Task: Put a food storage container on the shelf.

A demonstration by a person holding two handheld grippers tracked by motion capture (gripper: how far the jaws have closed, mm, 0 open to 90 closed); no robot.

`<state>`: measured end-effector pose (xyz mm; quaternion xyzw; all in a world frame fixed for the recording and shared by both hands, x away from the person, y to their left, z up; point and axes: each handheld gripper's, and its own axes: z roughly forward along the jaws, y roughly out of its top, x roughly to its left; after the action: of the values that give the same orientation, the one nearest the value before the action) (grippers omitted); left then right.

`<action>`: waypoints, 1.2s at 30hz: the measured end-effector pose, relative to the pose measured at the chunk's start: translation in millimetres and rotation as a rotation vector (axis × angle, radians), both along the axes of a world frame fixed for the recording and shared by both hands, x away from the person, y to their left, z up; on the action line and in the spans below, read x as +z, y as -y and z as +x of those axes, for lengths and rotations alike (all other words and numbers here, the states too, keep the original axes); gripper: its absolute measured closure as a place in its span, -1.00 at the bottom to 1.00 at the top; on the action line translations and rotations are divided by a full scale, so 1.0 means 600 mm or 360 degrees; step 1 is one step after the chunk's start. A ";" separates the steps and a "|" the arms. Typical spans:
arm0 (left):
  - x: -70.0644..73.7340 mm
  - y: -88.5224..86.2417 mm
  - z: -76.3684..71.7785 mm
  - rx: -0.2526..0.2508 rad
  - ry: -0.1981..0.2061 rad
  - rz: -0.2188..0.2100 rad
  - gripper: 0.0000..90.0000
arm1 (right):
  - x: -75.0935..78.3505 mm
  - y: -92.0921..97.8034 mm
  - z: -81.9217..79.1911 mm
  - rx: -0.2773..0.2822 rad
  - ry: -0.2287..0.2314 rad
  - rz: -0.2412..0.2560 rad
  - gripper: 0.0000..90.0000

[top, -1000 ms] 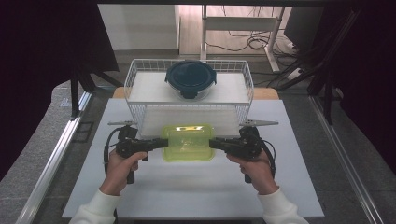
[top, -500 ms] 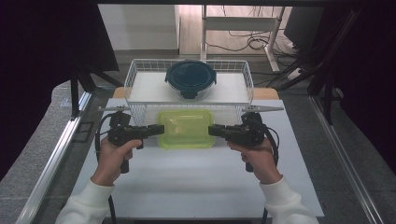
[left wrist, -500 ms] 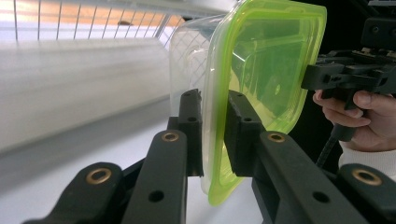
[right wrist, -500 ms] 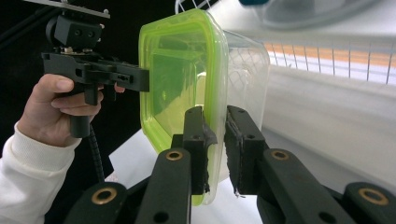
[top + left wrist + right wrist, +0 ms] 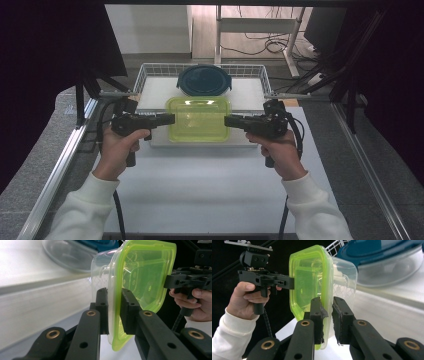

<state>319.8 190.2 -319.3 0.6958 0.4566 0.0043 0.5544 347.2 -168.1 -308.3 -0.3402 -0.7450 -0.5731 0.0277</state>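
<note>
A clear rectangular container with a lime-green lid (image 5: 199,118) hangs in the air over the front rim of the wire basket (image 5: 145,75). My left gripper (image 5: 170,119) is shut on its left edge, and my right gripper (image 5: 229,121) is shut on its right edge. In the left gripper view the jaws pinch the green lid's rim (image 5: 115,315), with the clear box body (image 5: 100,272) on the left side of the lid. In the right gripper view the jaws clamp the same lid rim (image 5: 325,315). A round container with a dark blue lid (image 5: 204,80) sits inside the basket behind it.
The wire basket rests on a raised white platform (image 5: 155,92) at the back of the white table (image 5: 200,185). Dark curtains and metal frame rails (image 5: 60,165) flank both sides. Cables trail from both grippers toward the table's front.
Both grippers have lifted the green-lidded container up and carried it away from the person, from the table in front of the basket to above the basket's front rim.
</note>
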 end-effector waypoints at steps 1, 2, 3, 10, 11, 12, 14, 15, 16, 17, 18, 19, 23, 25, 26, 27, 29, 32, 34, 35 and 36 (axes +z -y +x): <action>0.003 0.000 0.001 0.0001 0.0003 -0.0002 0.74 | 0.004 -0.001 0.002 -0.0001 0.0003 0.0002 0.72; 0.006 -0.001 0.004 0.0000 0.0007 0.0003 0.74 | 0.006 -0.001 0.003 -0.0001 0.0009 0.0002 0.72; 0.010 -0.001 0.006 0.0002 0.0013 0.0006 0.74 | 0.010 -0.002 0.006 -0.0001 0.0008 0.0002 0.72; 0.028 -0.006 0.028 -0.0011 0.0011 -0.0018 0.74 | 0.033 -0.004 0.022 0.0004 0.0013 0.0012 0.72; 0.032 -0.007 0.031 -0.0015 0.0015 -0.0016 0.74 | 0.035 -0.004 0.024 0.0002 0.0019 0.0012 0.72; 0.035 -0.008 0.033 -0.0014 0.0018 -0.0017 0.74 | 0.040 -0.005 0.027 0.0000 0.0021 0.0013 0.72; 0.042 -0.009 0.038 -0.0013 0.0028 -0.0014 0.74 | 0.045 -0.006 0.031 0.0000 0.0019 0.0016 0.72; 0.044 -0.009 0.040 -0.0012 0.0027 -0.0014 0.74 | 0.050 -0.007 0.034 -0.0002 0.0018 0.0016 0.73; 0.047 -0.010 0.043 -0.0012 0.0028 -0.0015 0.74 | 0.052 -0.007 0.036 -0.0003 0.0020 0.0015 0.73; 0.050 -0.011 0.046 -0.0012 0.0031 -0.0017 0.74 | 0.055 -0.008 0.038 -0.0004 0.0020 0.0017 0.73; 0.052 -0.012 0.049 -0.0016 0.0029 -0.0017 0.75 | 0.058 -0.009 0.040 -0.0007 0.0020 0.0017 0.73; 0.055 -0.012 0.052 -0.0016 0.0030 -0.0017 0.74 | 0.060 -0.009 0.042 -0.0010 0.0022 0.0016 0.73; 0.067 -0.013 0.066 -0.0013 0.0032 -0.0004 0.75 | 0.068 -0.012 0.055 -0.0021 0.0016 0.0018 0.74; 0.073 -0.013 0.072 -0.0012 0.0034 0.0006 0.75 | 0.073 -0.012 0.061 -0.0024 0.0016 0.0017 0.74; 0.076 -0.013 0.077 -0.0013 0.0034 0.0005 0.75 | 0.076 -0.013 0.065 -0.0026 0.0015 0.0015 0.74; 0.078 -0.014 0.082 -0.0017 0.0026 -0.0001 0.75 | 0.079 -0.013 0.069 -0.0023 0.0014 0.0016 0.74; 0.083 -0.014 0.095 -0.0020 0.0004 -0.0006 0.75 | 0.085 -0.012 0.080 -0.0022 0.0000 0.0020 0.74; 0.091 -0.012 0.116 -0.0021 -0.0017 -0.0001 0.75 | 0.091 -0.013 0.097 -0.0045 -0.0023 0.0013 0.75; 0.098 -0.011 0.130 -0.0024 -0.0028 0.0002 0.75 | 0.096 -0.012 0.108 -0.0065 -0.0032 0.0007 0.75; 0.101 -0.009 0.136 -0.0026 -0.0031 0.0009 0.75 | 0.099 -0.012 0.113 -0.0075 -0.0040 0.0009 0.75; 0.106 -0.008 0.144 -0.0026 -0.0036 0.0021 0.75 | 0.101 -0.011 0.119 -0.0083 -0.0045 0.0011 0.75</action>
<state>406.2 195.1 -255.8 0.7031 0.4571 -0.0052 0.5446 418.5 -161.3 -247.6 -0.3673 -0.7336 -0.5713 0.0243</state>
